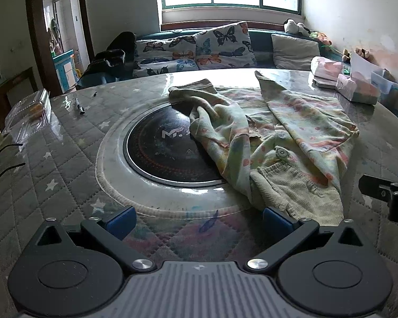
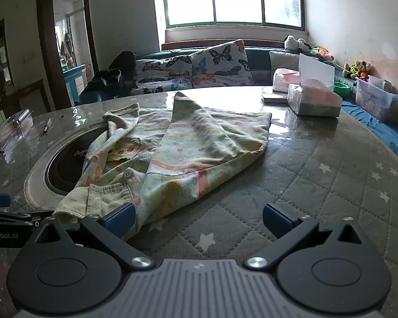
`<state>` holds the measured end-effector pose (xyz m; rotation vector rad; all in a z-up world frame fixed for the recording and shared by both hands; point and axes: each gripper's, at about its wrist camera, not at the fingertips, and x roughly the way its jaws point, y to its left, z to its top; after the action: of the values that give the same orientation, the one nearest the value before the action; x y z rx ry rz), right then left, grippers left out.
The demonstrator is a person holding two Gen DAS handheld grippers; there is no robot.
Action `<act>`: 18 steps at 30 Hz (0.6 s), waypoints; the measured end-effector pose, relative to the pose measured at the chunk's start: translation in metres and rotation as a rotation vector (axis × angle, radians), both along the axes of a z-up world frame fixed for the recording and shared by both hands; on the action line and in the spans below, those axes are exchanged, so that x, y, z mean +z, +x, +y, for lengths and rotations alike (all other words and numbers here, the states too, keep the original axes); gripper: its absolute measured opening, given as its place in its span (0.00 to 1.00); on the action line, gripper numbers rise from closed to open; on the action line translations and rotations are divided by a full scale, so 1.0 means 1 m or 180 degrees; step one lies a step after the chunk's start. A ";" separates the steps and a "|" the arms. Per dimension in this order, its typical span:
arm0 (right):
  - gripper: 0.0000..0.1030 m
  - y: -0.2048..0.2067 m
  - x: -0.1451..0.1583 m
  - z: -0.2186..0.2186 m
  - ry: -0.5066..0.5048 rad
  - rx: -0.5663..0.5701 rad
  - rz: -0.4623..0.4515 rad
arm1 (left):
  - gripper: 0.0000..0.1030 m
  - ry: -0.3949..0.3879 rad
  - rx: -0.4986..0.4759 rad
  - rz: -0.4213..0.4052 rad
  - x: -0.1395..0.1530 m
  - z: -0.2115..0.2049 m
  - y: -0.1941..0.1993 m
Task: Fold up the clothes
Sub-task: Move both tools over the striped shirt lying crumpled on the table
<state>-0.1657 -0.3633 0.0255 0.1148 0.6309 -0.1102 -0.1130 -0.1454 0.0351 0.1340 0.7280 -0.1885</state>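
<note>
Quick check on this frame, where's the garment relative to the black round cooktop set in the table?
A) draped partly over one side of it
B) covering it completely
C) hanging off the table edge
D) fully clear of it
A: in the left wrist view the pastel garment lies over the right part of the black cooktop, while the cooktop's left part shows bare; both grippers are open and hold nothing.
</note>
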 end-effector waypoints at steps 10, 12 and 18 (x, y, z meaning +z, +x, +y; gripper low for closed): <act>1.00 0.004 0.000 0.003 -0.0006 0.0005 0.0026 | 1.00 -0.0005 -0.0014 0.0034 -0.002 0.000 0.007; 1.00 0.004 0.001 0.004 -0.0008 0.0012 0.0032 | 1.00 -0.0005 -0.0015 0.0038 -0.002 0.000 0.008; 1.00 0.007 0.001 0.006 0.0002 0.0048 0.0037 | 1.00 -0.0001 -0.0002 0.0046 0.000 0.000 0.010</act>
<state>-0.1583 -0.3572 0.0268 0.1102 0.6432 -0.0960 -0.1029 -0.1457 0.0348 0.1325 0.7422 -0.1904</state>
